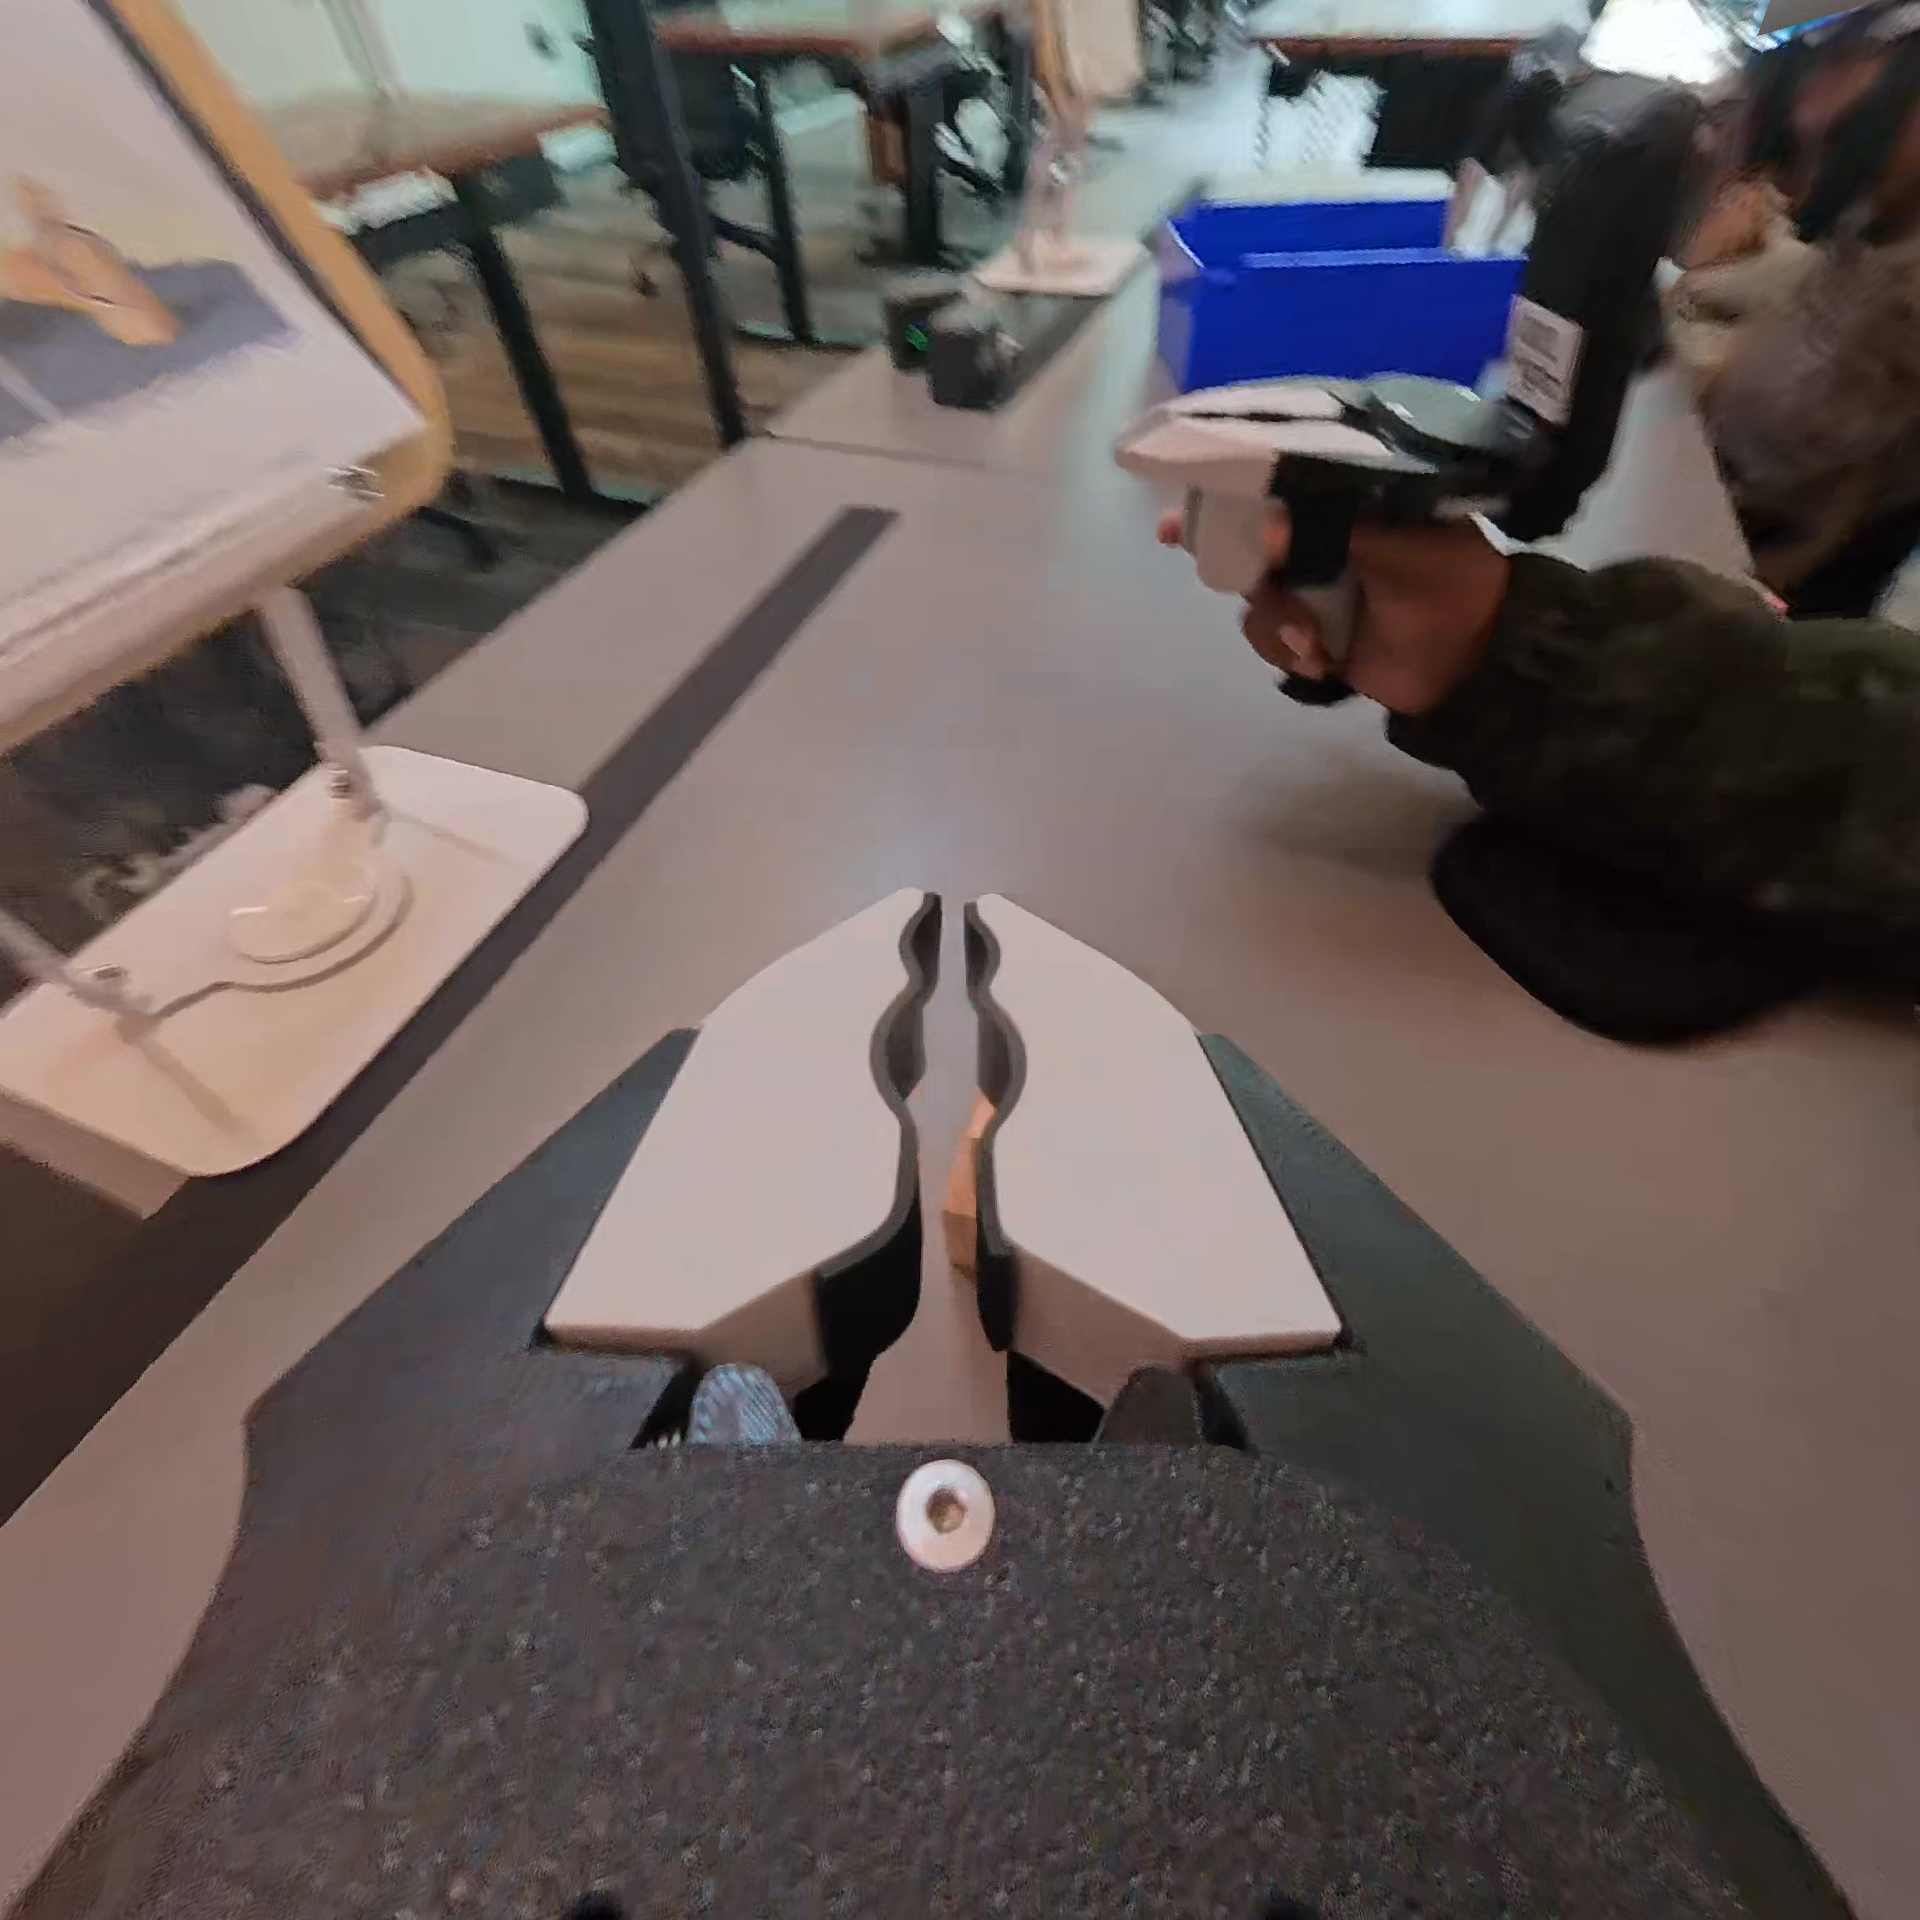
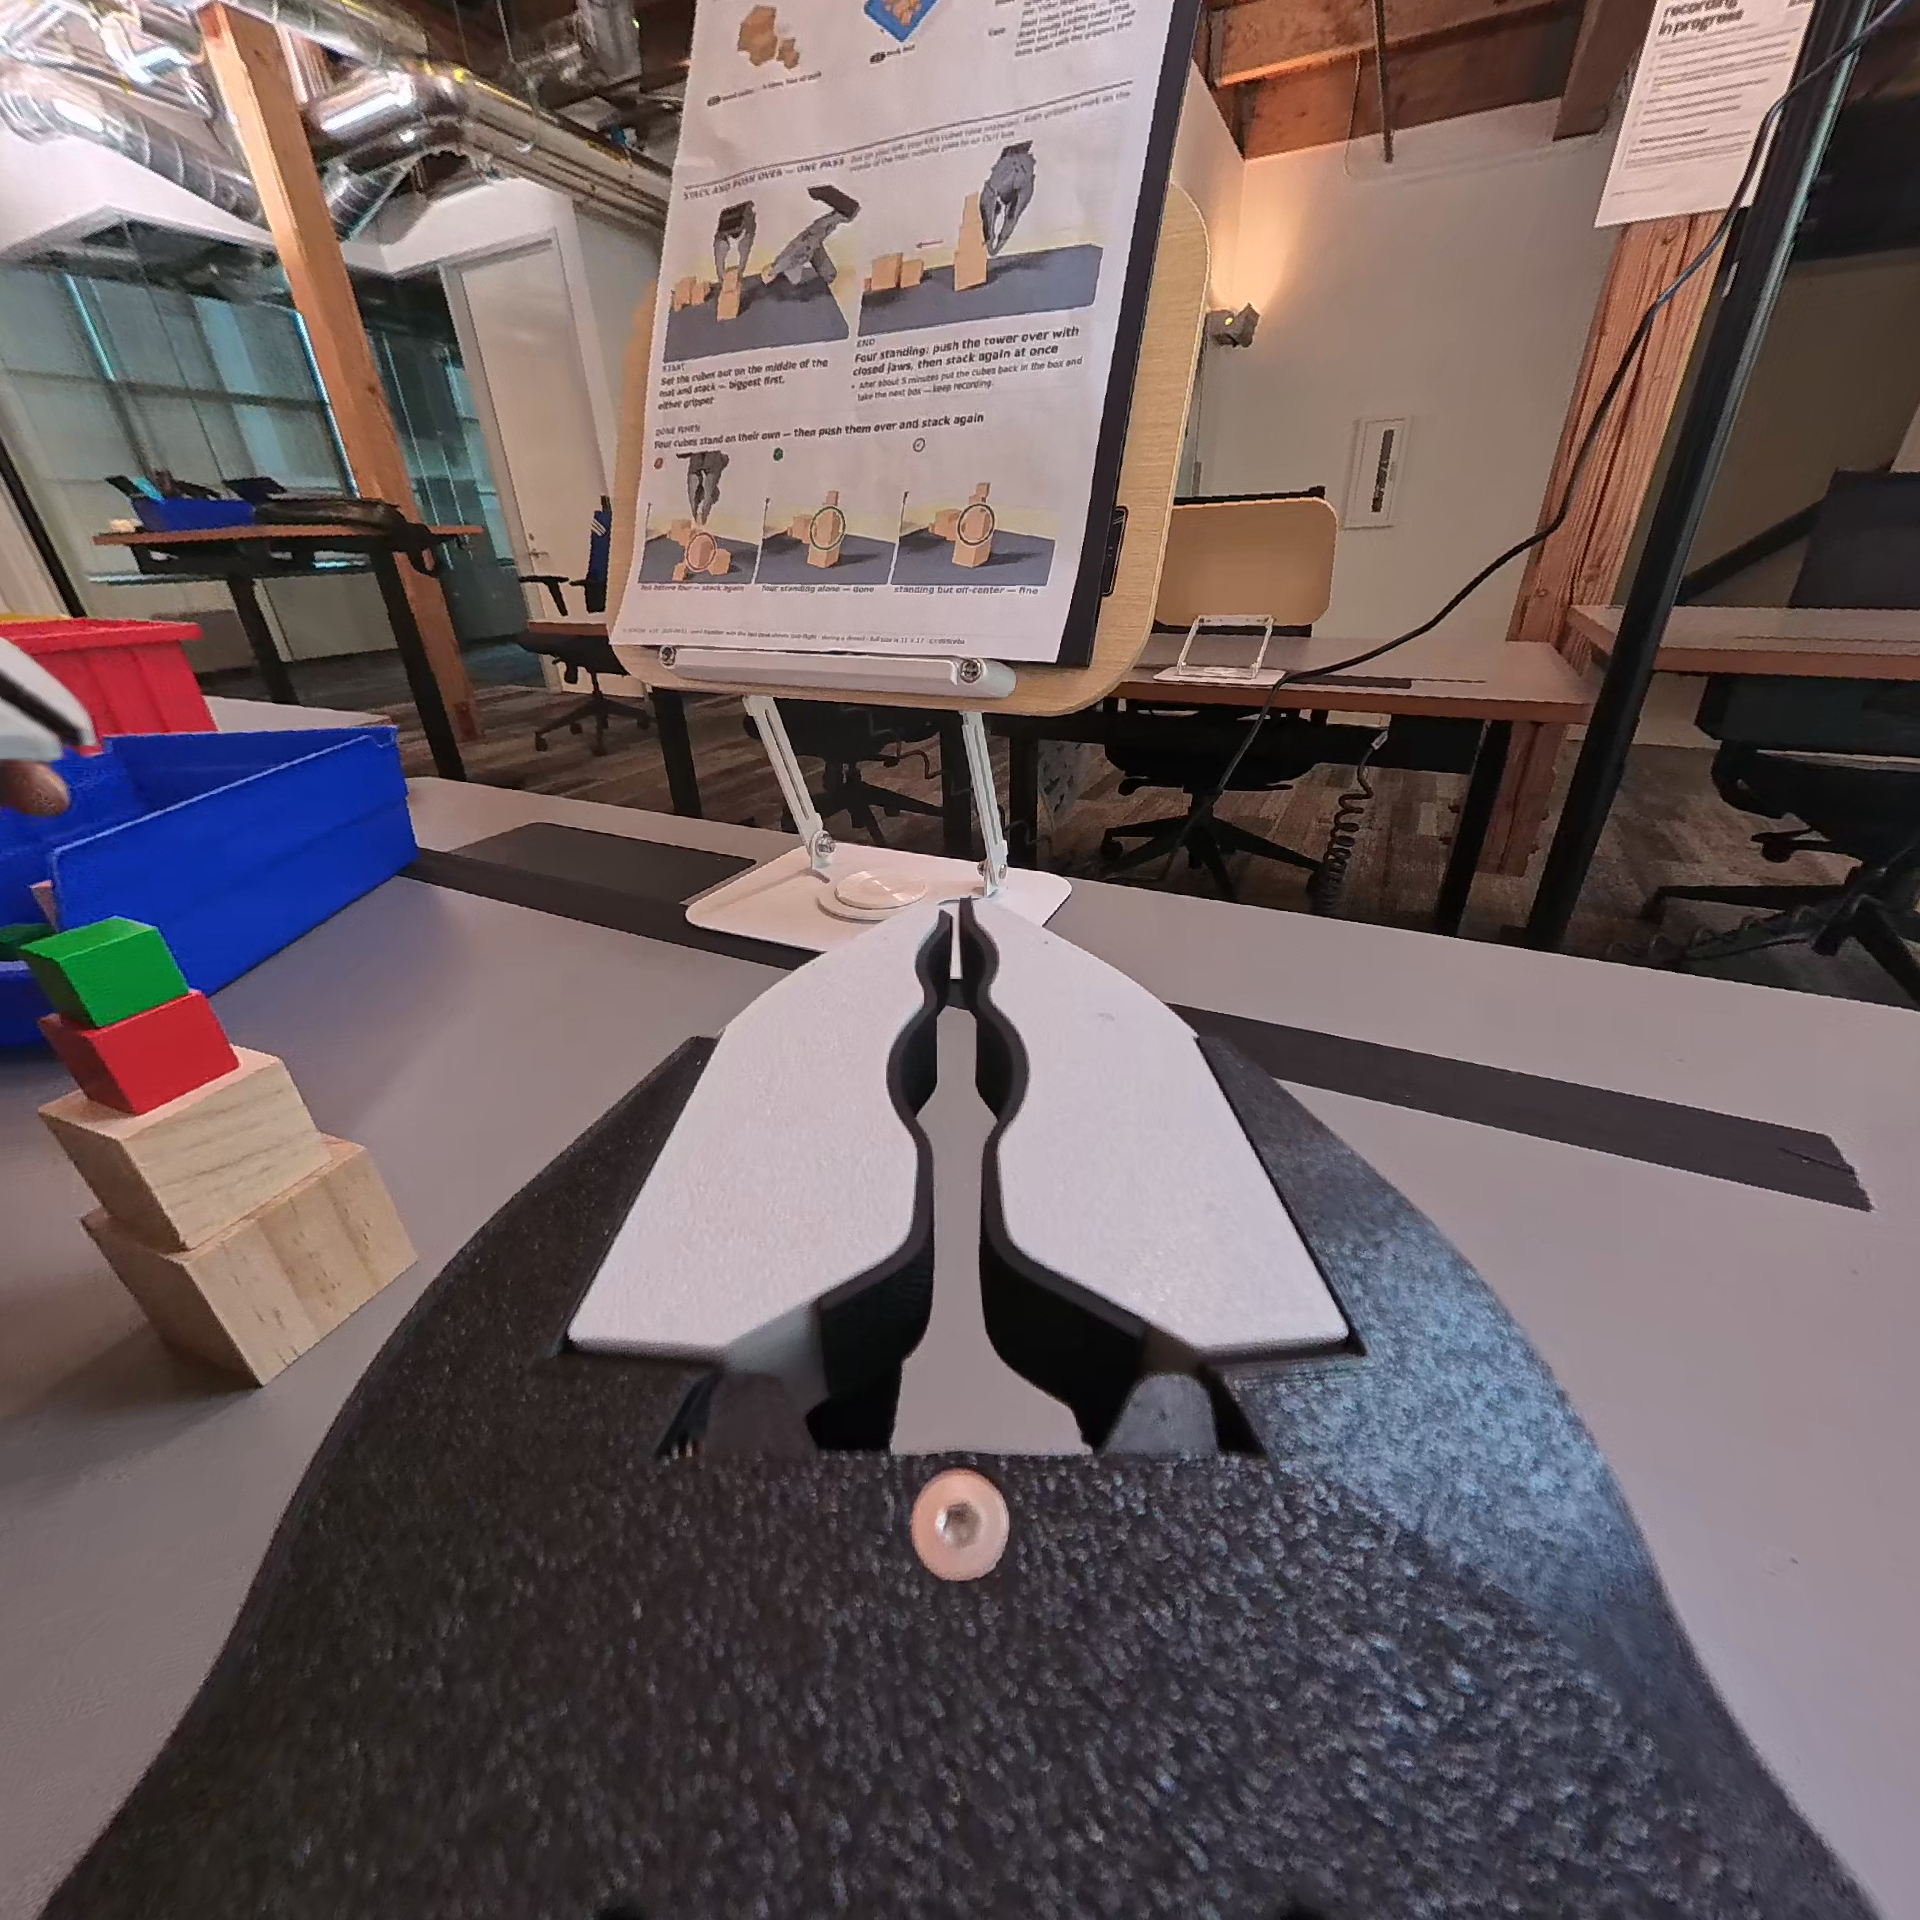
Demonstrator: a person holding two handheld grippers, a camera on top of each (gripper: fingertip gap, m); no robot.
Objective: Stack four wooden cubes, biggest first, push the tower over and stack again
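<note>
The left gripper (image 1: 953, 906) hangs low over the grey surface (image 1: 1039, 727), its jaws drawn almost together with only a thin slit between the tips and nothing held in them. Down through the gap nearer the body, a sliver of a pale wooden block (image 1: 968, 1174) shows below the jaws. At about ten o'clock from it stands the white base of a document stand (image 1: 312, 935); at two o'clock a hand (image 1: 1382, 623) in a dark sleeve holds the other tool.

The right gripper (image 2: 960, 912) has its jaws closed, tip to tip, on nothing. It points at twelve o'clock toward the document stand (image 2: 883, 894), which carries a printed sheet (image 2: 894, 312). At nine o'clock, apart from the jaws, a stack of four cubes stands on the surface: a large wooden cube (image 2: 260, 1268) at the bottom, a smaller wooden cube (image 2: 187, 1143) on it, then a red cube (image 2: 140, 1049), then a green cube (image 2: 99, 971) on top. Behind the stack sits a blue bin (image 2: 239, 831), with a red bin (image 2: 125, 665) beyond it.
</note>
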